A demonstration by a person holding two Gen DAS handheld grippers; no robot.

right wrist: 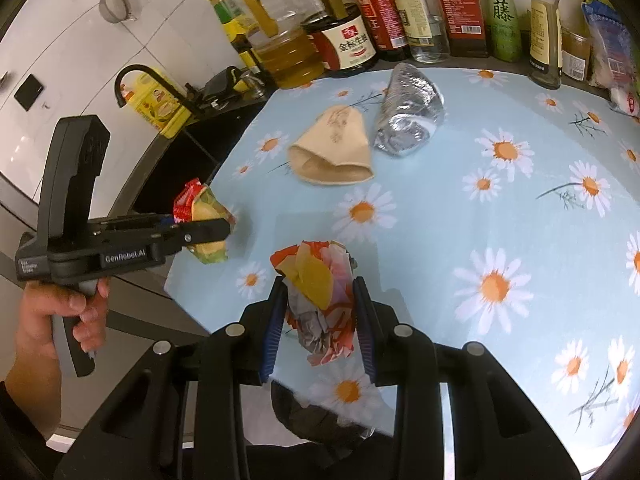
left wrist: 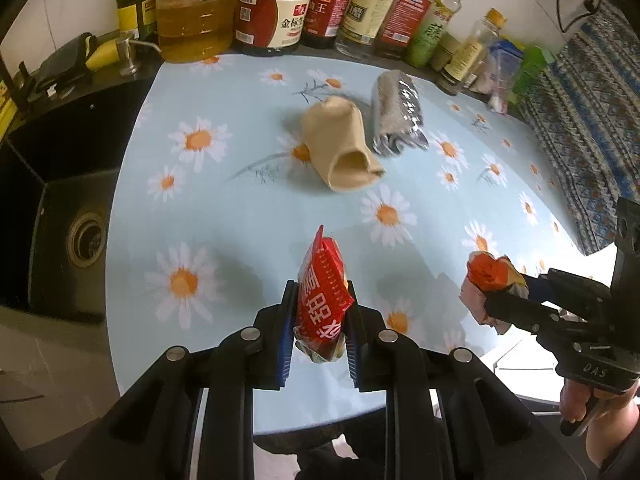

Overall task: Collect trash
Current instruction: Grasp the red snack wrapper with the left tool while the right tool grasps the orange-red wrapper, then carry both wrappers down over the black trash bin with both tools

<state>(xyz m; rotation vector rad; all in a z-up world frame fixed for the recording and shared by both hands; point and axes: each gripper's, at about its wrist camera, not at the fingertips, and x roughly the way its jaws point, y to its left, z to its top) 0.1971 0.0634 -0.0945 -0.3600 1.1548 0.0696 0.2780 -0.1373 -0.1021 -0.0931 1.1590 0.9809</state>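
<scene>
- Trash left ahead of both grippers on the daisy-print blue tablecloth (left wrist: 224,216): a beige paper sleeve (left wrist: 340,148) and, just beside it, a crumpled silver foil wrapper (left wrist: 398,114).
- Left gripper (left wrist: 320,332) is clamped on a red printed snack packet (left wrist: 322,300).
- Right gripper (right wrist: 320,324) pinches a crumpled orange-and-white wrapper (right wrist: 320,296); its grip looks shallow, so the wrapper may slip.

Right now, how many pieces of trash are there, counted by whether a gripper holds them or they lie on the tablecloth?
Held in a gripper: 2, the red snack wrapper in the left gripper and the crumpled orange wrapper in the right gripper.
Lying on the tablecloth: 2, the tan paper bag and the silver foil bag.
Total: 4.
</scene>
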